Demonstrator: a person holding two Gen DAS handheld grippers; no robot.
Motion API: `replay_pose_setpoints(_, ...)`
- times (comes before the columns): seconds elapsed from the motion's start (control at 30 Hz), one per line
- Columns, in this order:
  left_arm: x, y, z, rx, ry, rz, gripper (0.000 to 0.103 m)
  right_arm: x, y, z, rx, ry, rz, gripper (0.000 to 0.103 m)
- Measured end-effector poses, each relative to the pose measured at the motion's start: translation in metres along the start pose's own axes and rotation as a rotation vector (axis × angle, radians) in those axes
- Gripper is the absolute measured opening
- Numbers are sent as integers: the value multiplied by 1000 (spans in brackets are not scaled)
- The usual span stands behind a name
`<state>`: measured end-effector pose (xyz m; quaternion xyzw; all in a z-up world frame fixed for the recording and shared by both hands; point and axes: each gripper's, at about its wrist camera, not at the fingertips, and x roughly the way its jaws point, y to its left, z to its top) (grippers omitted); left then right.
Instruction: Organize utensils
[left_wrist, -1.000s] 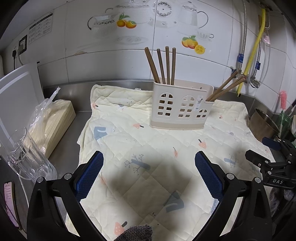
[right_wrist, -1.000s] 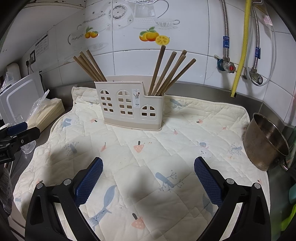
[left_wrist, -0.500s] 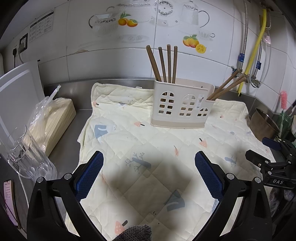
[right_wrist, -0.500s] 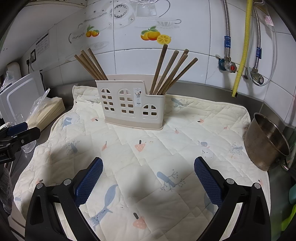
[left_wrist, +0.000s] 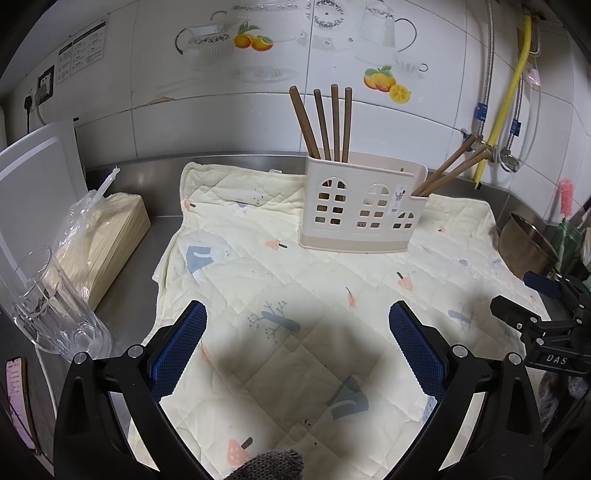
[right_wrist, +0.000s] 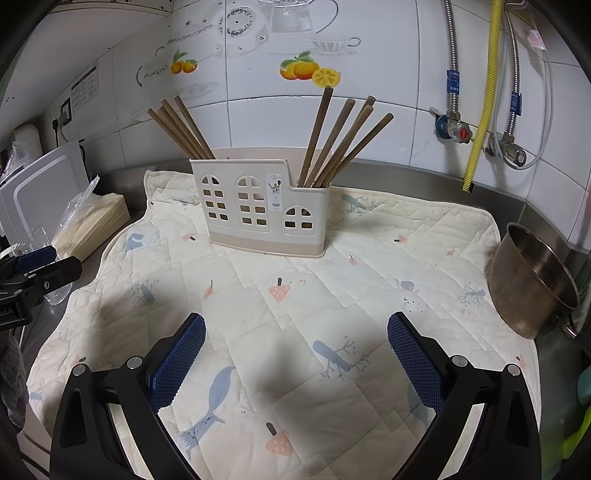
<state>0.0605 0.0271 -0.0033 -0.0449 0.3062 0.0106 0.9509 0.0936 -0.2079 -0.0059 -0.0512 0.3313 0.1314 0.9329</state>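
Observation:
A cream utensil holder (left_wrist: 360, 210) (right_wrist: 264, 214) with window cut-outs stands upright on a quilted cloth (left_wrist: 295, 295) (right_wrist: 295, 314) near the back wall. Several brown chopsticks (left_wrist: 325, 122) (right_wrist: 181, 127) stick up from its tall left compartment. Several more chopsticks (left_wrist: 448, 170) (right_wrist: 340, 140) lean out of its low right compartment. My left gripper (left_wrist: 297, 354) is open over the cloth's near part, nothing between its blue pads. My right gripper (right_wrist: 295, 362) is likewise open and empty, well short of the holder. Each gripper shows at the edge of the other's view.
A steel bowl (right_wrist: 532, 284) (left_wrist: 524, 247) sits at the cloth's right edge. At the left stand a clear glass (left_wrist: 48, 302), a bagged stack of paper (left_wrist: 99, 240) and a white board (left_wrist: 33, 192). Pipes and a yellow hose (right_wrist: 484, 92) run down the tiled wall.
Both views have drifted slightly, with the holder sitting a little farther back and higher in frame. Both grippers stay open and empty; nothing on the cloth has moved.

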Motion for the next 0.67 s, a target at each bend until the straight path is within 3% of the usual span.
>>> replay_pose_setpoints(0.67,5,4,-3,-5,19,8,98,0,-4,-4,3,5,0,96)
